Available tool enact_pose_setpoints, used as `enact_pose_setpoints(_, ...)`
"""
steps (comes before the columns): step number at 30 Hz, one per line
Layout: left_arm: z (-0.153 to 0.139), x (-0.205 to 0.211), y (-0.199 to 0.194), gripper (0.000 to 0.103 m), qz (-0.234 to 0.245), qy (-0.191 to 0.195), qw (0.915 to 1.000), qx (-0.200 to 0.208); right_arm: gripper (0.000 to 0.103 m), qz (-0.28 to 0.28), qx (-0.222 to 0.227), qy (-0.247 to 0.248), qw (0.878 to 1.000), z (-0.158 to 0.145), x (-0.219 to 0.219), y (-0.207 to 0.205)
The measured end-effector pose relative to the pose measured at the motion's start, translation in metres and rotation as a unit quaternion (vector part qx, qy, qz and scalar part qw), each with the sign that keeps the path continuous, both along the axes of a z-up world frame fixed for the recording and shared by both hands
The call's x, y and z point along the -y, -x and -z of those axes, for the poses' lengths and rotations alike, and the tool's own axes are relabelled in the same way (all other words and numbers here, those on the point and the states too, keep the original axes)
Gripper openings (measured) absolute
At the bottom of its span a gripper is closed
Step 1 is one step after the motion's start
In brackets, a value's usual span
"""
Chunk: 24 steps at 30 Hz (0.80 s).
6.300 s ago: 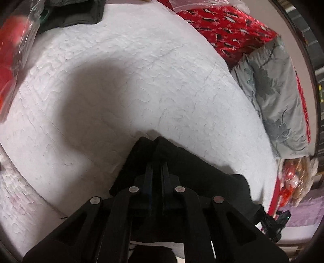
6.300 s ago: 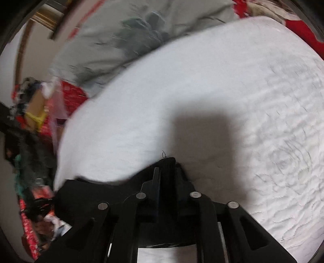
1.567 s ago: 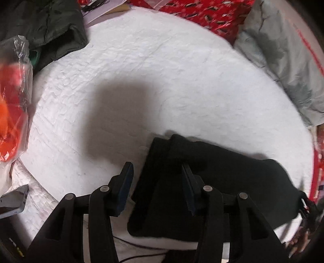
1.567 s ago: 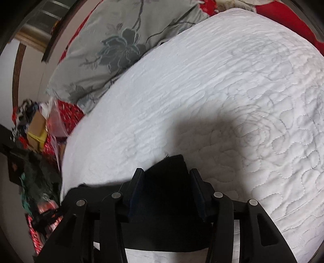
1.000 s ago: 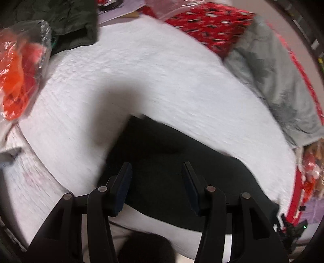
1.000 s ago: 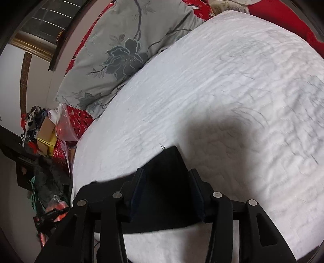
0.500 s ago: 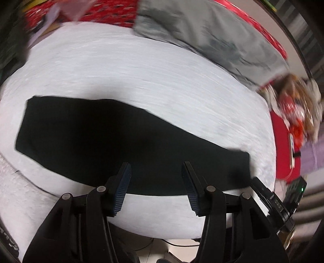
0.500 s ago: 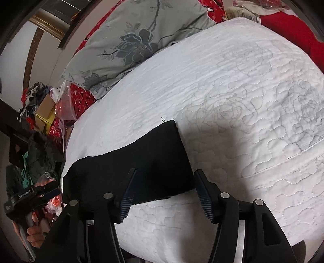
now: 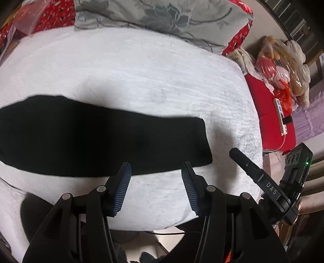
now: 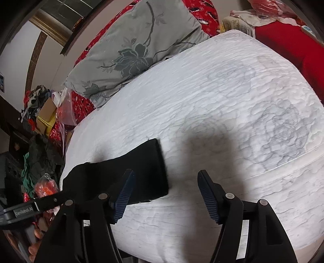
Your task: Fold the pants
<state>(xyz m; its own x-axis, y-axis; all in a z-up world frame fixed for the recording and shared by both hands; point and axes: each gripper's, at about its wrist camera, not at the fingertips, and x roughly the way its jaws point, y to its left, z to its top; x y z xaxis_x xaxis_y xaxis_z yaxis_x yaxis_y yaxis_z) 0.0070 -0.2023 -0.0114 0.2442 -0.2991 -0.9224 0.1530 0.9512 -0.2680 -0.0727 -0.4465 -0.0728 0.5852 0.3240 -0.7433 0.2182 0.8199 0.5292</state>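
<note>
The black pants (image 9: 97,135) lie flat as one long folded strip across the white quilted bed (image 9: 154,66), one end toward the right. In the right wrist view the pants (image 10: 129,174) show as a strip running left from their squared end. My left gripper (image 9: 156,172) is open and empty, above the bed's near edge just in front of the pants' long edge. My right gripper (image 10: 165,180) is open and empty, near the pants' right end, its left finger (image 10: 123,194) over the cloth. The right gripper's body (image 9: 263,182) shows at the right of the left wrist view.
A grey flowered pillow (image 9: 162,18) lies along the far side of the bed, also in the right wrist view (image 10: 133,48). Red bedding and bagged items (image 9: 279,76) are to the right. Clutter, clothes and boxes (image 10: 40,113) stand beyond the bed's left end.
Both grippers opened and let go of the pants, then pulled back toward the bed's near edge. The pants now lie stretched out flat. The left wrist view swung right along them.
</note>
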Motion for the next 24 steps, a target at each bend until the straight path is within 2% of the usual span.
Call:
enact_pose_setpoints(7,0.019,0.008,0.007,0.05,-0.012,-0.007,0.9996,-0.023,0.068,0.004,-0.018,-0.01,1.0,0.012,0.014,-0.001)
enact_pose_setpoints(12,0.025,0.005,0.008,0.05,-0.037,-0.009,0.9988,-0.031,0.068,-0.013,-0.018,-0.027,0.999,0.011,0.01,-0.007)
enact_pose_setpoints(18,0.039,-0.013,0.012,0.05,-0.082,0.022,0.9948,-0.058,0.068,-0.015,-0.017,-0.035,0.999,0.007,0.014,-0.005)
enact_pose_setpoints(24,0.064,-0.031,0.018,0.05,-0.133,0.095,0.9794,-0.118,0.07,-0.031,-0.039,-0.067,0.997,0.025,0.006,-0.017)
